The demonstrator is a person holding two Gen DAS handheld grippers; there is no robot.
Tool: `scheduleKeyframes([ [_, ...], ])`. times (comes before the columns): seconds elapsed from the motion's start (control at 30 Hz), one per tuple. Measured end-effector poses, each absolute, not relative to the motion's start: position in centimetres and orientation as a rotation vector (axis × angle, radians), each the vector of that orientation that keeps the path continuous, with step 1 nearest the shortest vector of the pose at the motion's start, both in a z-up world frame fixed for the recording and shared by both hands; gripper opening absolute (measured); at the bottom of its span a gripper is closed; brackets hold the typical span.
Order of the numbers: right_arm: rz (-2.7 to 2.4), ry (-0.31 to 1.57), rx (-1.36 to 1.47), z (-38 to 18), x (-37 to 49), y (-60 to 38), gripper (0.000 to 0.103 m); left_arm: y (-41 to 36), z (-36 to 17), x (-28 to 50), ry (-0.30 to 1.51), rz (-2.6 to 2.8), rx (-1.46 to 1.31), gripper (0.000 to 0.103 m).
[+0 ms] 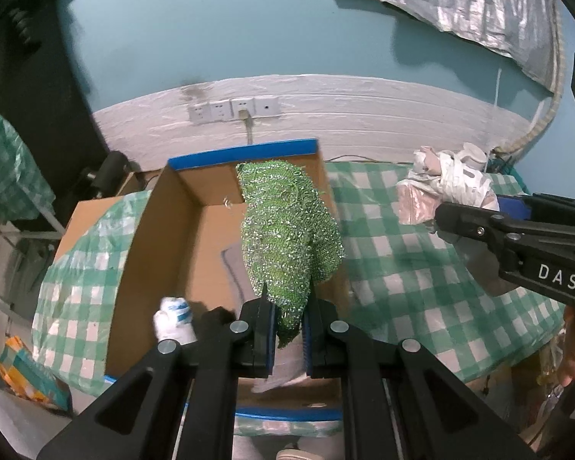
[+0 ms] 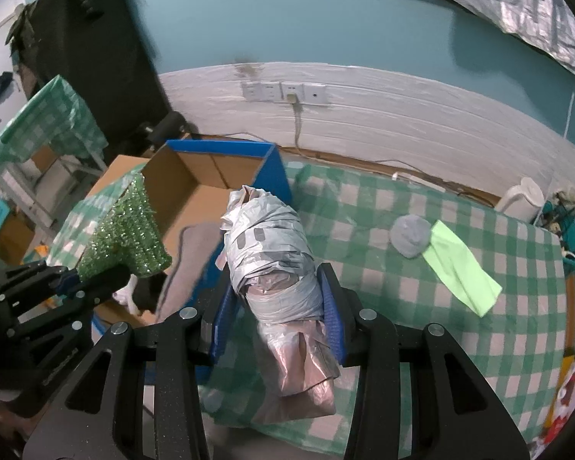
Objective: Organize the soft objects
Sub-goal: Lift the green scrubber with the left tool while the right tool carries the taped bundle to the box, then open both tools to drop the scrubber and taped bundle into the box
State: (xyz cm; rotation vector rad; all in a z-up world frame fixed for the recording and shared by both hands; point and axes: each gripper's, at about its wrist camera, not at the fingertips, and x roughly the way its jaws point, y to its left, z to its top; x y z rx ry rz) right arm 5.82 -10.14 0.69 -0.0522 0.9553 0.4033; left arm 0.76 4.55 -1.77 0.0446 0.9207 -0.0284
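Observation:
My left gripper (image 1: 289,329) is shut on a sparkly green cloth (image 1: 287,237) and holds it over the open cardboard box (image 1: 165,230); the cloth also shows in the right wrist view (image 2: 128,237). My right gripper (image 2: 278,306) is shut on a grey-and-pink wrapped plastic bundle (image 2: 276,268), held above the green checked tablecloth (image 2: 402,306) just right of the box (image 2: 211,176). The bundle also shows in the left wrist view (image 1: 444,184). A grey cloth (image 2: 188,260) and a white item (image 1: 172,318) lie inside the box.
A light green cloth (image 2: 460,264) and a grey cap (image 2: 410,235) lie on the table to the right. A white kettle (image 2: 521,199) stands at the far right edge. Wall sockets (image 2: 283,92) are behind. A second checked table (image 1: 7,172) stands left.

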Motion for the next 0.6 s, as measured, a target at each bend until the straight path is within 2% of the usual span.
scheduleKeyframes([
  [0.6,0.517,0.974,-0.141,0.1,6.8,-1.0,0.041,10.8,-3.5,0.8,0.958,0.058,-0.040,0.011],
])
